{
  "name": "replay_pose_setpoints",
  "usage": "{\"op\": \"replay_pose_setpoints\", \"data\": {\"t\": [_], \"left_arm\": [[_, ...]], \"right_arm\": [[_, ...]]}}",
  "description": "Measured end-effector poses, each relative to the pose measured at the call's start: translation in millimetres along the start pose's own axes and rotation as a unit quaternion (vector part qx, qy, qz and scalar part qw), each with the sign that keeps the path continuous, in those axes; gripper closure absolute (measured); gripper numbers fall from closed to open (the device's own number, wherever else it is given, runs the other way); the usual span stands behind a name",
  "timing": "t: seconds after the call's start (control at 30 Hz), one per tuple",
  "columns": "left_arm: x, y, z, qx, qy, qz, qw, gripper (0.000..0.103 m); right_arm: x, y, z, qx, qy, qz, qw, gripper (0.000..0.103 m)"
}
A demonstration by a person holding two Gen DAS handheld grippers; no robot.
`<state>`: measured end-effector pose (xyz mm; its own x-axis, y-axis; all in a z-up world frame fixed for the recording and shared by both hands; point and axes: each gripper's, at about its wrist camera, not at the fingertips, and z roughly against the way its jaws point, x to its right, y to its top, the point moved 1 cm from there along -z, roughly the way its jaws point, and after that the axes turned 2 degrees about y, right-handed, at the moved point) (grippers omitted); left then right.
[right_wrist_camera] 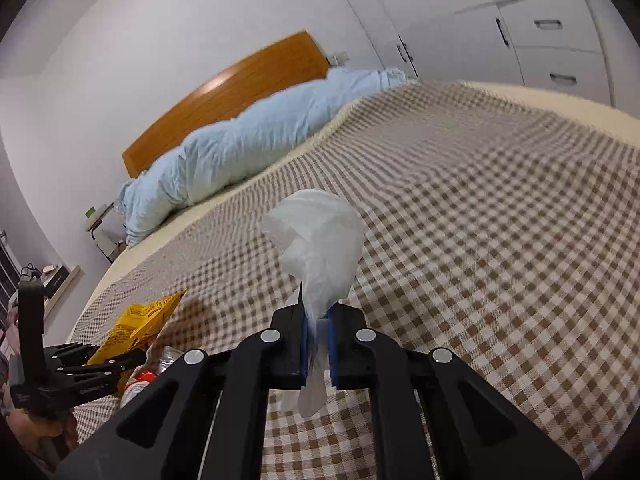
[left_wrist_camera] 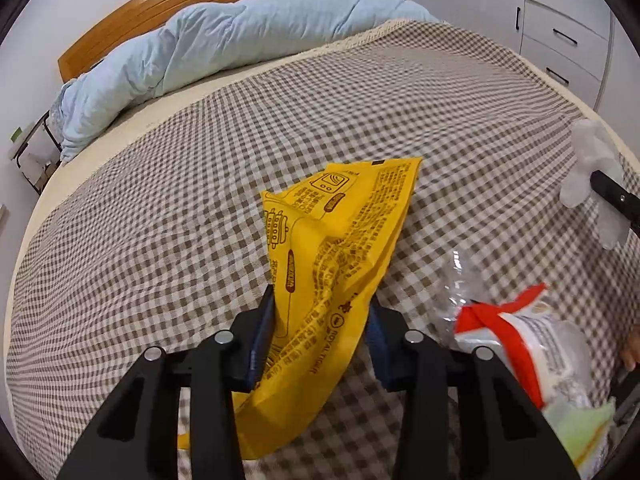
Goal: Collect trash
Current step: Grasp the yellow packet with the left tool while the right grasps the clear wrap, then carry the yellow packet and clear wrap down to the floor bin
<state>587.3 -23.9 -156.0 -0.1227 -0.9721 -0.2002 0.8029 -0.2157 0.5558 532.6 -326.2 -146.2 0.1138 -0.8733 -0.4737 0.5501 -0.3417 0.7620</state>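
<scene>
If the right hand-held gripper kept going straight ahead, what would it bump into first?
Probably the checkered blanket on the bed. The right hand-held gripper tilts slightly downward, pinching a white tissue, and nothing else lies ahead. How far off the blanket is, I can't tell.

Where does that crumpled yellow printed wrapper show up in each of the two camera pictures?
Left wrist view: the crumpled yellow printed wrapper sits centre, between the left gripper fingers.
Right wrist view: the same wrapper is at lower left.
Shared landmark: the orange wooden headboard behind the checked bedspread.
</scene>
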Motion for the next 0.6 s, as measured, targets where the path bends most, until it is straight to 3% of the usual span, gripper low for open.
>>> {"op": "replay_pose_setpoints", "data": {"t": [0.2,0.6], "left_arm": [[0.5,-12.7,52.0,0.022,-0.003,0.003,0.9997,0.064],[8.8,-55.6,155.7,0.058,-0.045,0.023,0.9970,0.064]], "right_arm": [[-29.8,9.5,38.9,0.034,0.003,0.052,0.998,0.095],[-72.3,17.3,135.5,0.059,0.025,0.073,0.995,0.095]]}}
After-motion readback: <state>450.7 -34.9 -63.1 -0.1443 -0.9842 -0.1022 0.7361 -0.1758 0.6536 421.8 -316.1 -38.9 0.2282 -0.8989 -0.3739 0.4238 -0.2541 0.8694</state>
